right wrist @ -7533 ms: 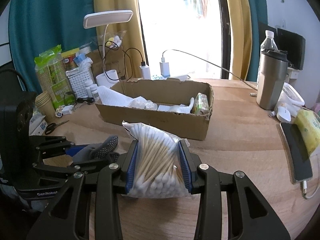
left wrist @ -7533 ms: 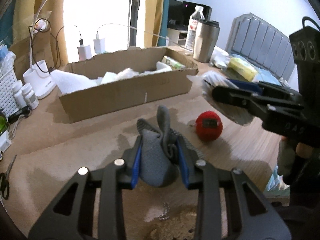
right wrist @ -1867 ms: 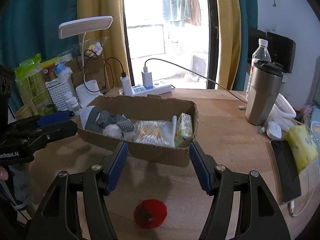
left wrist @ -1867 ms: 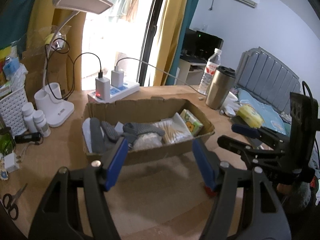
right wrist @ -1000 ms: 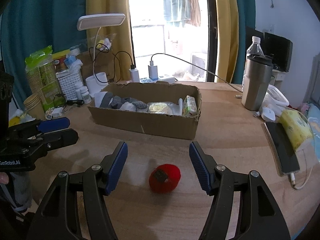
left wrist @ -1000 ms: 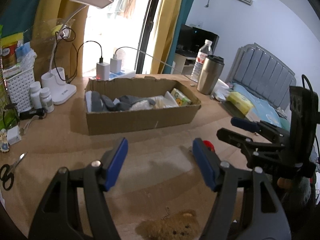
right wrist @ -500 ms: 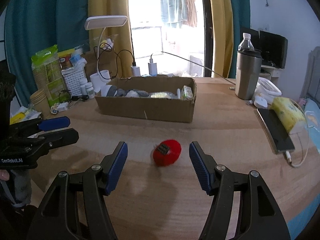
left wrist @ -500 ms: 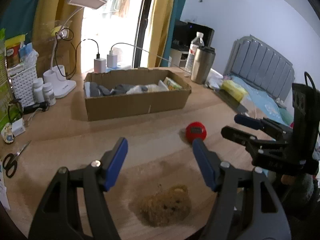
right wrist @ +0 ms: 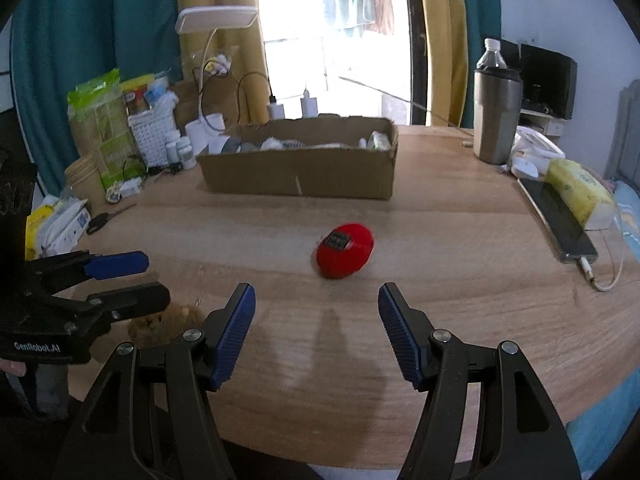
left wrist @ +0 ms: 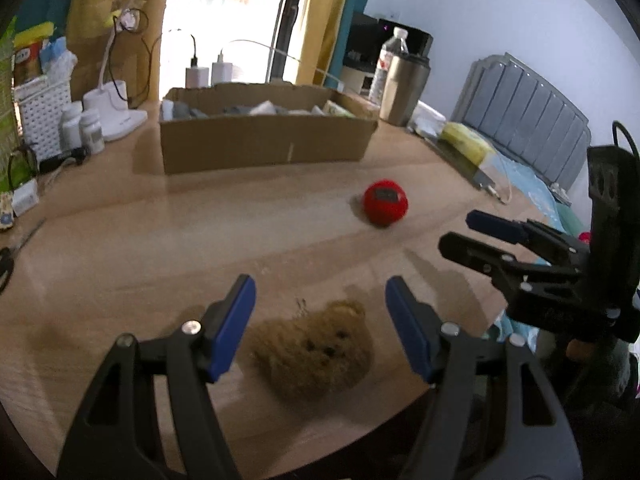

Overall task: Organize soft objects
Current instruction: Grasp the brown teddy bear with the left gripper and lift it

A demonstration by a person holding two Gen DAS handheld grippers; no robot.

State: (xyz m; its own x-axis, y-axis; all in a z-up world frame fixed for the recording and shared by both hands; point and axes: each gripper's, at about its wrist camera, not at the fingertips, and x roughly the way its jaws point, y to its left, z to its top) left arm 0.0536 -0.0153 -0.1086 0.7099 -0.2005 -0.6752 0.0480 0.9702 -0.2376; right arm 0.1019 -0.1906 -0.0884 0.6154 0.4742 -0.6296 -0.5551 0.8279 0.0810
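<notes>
A brown plush bear [left wrist: 316, 350] lies near the table's front edge, between the fingers of my open left gripper [left wrist: 320, 308]. A red soft ball [left wrist: 385, 202] with a dark label lies further out; in the right wrist view the ball [right wrist: 345, 250] sits just beyond my open right gripper [right wrist: 316, 312]. The cardboard box [left wrist: 264, 140] at the back holds grey socks, cotton swabs and other soft items; it also shows in the right wrist view [right wrist: 304, 170]. The bear [right wrist: 164, 324] is partly hidden there behind the left gripper [right wrist: 132, 280].
A steel tumbler [right wrist: 496, 116], water bottle [right wrist: 492, 54], phone [right wrist: 560, 220] and yellow pack [right wrist: 580, 192] stand on the right. A lamp [right wrist: 216, 20], white basket [right wrist: 150, 136], pill bottles, paper cups [right wrist: 86, 184] and scissors [right wrist: 106, 218] crowd the left.
Both grippers have pulled back from the box and dropped low toward the table. The bear now lies between the left fingers and the red ball just ahead of the right fingers.
</notes>
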